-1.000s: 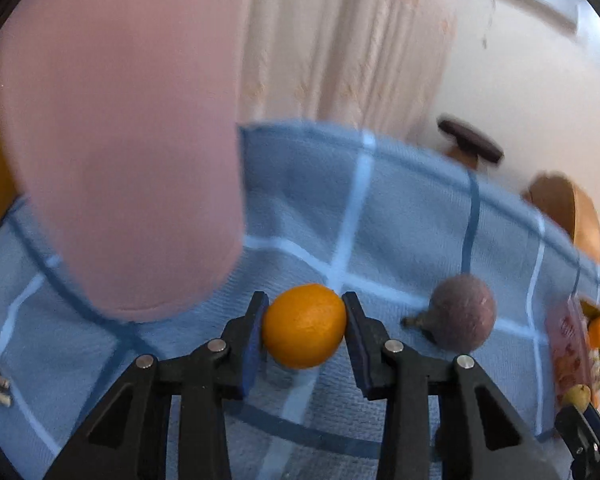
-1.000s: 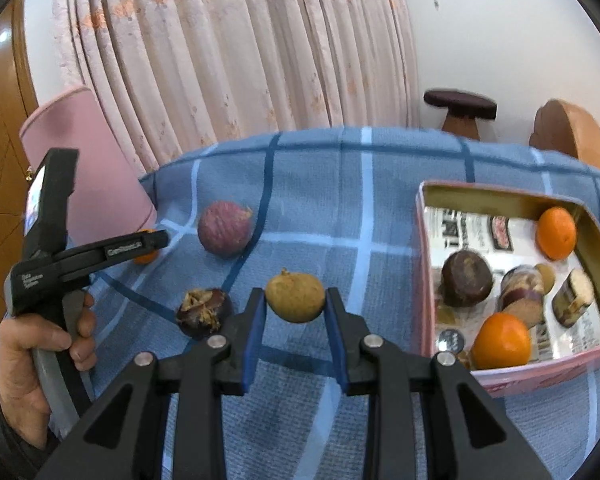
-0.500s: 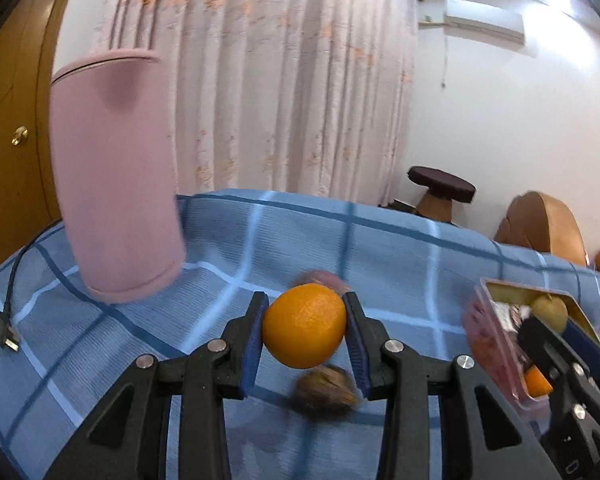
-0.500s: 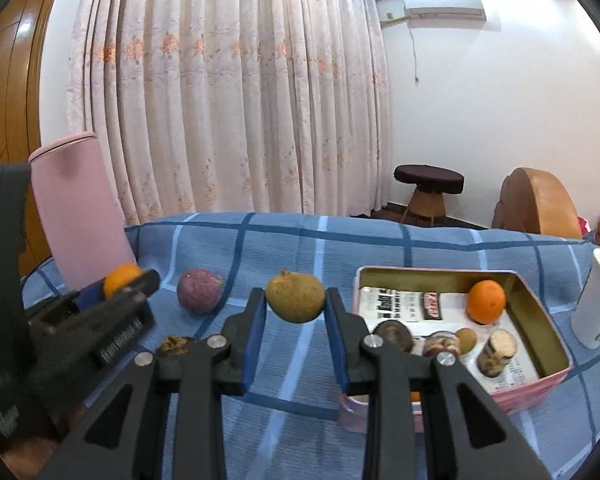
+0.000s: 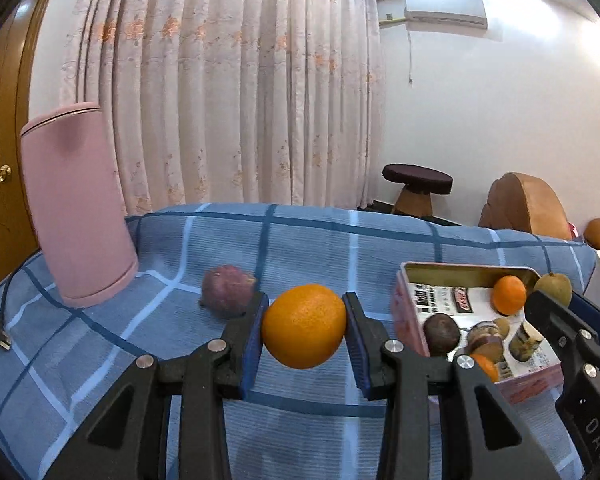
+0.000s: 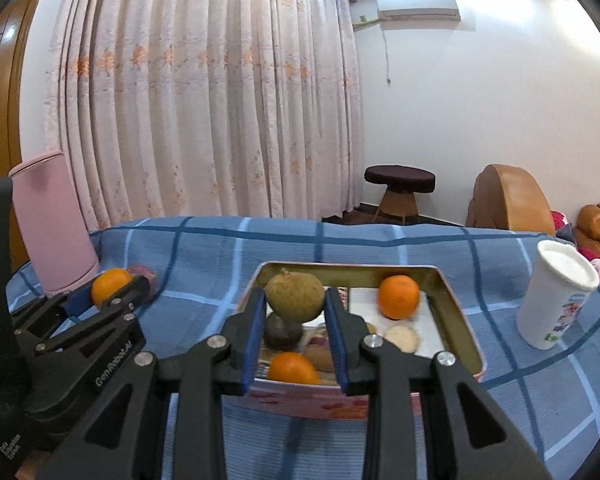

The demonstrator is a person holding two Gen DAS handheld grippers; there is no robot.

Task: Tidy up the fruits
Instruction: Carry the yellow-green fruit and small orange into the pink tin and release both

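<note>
Fruits [image 6: 295,297] now higher, nearer tin [image 6: 456,308]

pink cylinder [image 5: 76,208], white cup [image 6: 556,294], stool [image 6: 399,190] beyond blue checked cloth [image 5: 320,240]

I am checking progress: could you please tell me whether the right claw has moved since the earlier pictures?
Yes. The right claw, shut on the round brownish-green fruit, rose off the blue checked cloth and moved right, over the pink tin box.
</note>
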